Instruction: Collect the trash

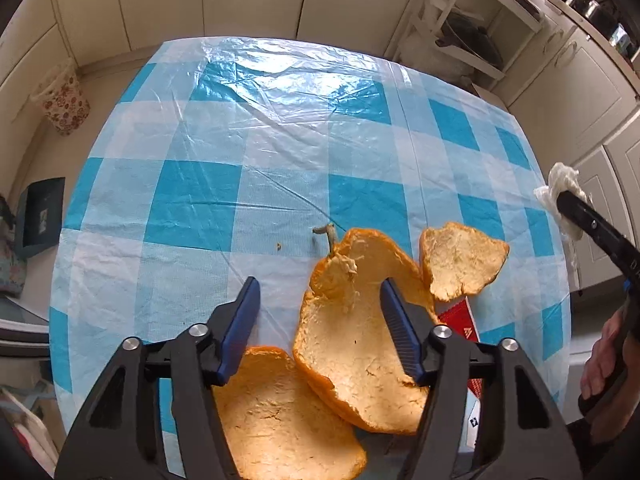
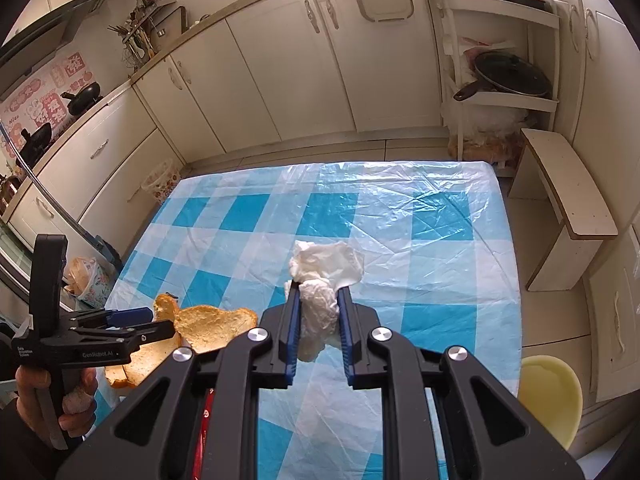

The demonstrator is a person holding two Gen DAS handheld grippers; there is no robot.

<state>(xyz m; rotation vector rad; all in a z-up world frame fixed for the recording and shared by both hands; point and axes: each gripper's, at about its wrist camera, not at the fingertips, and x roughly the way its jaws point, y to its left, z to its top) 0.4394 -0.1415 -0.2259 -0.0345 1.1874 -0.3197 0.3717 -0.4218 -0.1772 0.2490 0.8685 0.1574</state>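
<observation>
The left gripper [image 1: 320, 296] hangs over the table [image 1: 200, 184], which is covered in a blue-and-white checked plastic cloth. Its blue-padded jaws are spread, with nothing pinched; in the left wrist view the right-hand finger [image 1: 400, 332] overlaps the large curled orange peel with a stem [image 1: 360, 340] at lower centre, though whether it touches cannot be told. A second broad orange peel piece [image 1: 280, 412] lies at the bottom of the frame, partly under the large one, and a smaller orange peel piece [image 1: 460, 260] lies just to its right. A red printed packet [image 1: 460, 316] shows beside the peels.

The right gripper [image 2: 318, 292], in the centre of the right wrist view, is pinching a crumpled white paper tissue [image 2: 320, 280] that bulges above its fingertips. A pale yellow plastic bin [image 2: 548, 396] stands at lower right, beside the table edge.
</observation>
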